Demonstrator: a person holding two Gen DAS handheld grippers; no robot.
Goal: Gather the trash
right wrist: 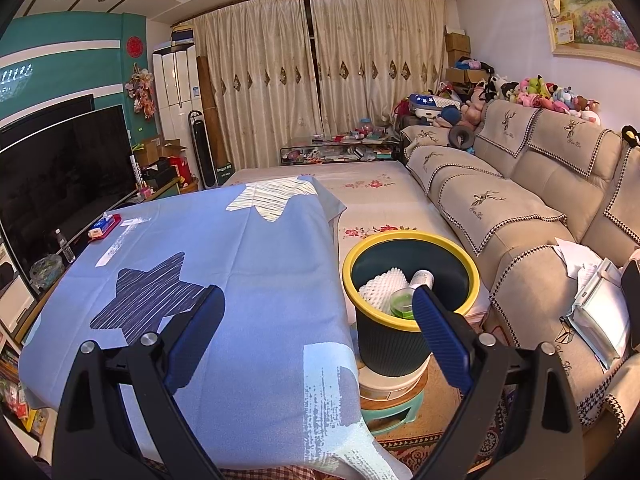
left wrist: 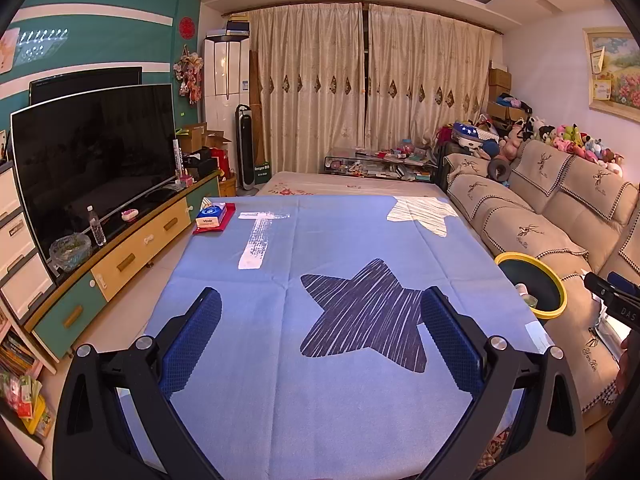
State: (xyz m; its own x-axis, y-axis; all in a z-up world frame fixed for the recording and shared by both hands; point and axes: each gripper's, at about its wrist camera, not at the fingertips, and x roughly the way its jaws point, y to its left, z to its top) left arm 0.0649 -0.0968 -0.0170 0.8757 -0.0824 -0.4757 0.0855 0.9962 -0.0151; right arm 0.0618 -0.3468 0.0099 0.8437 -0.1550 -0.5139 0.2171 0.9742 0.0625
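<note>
Beyond the right gripper's (right wrist: 320, 312) wide-apart jaws stands the bin (right wrist: 412, 308), holding trash; the left gripper (left wrist: 320, 312) gapes empty over the tablecloth (left wrist: 320, 240).

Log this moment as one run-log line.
left gripper: open, empty | right gripper: open, empty | bin: holds foam net, bottle | tablecloth: tissue pack only
</note>
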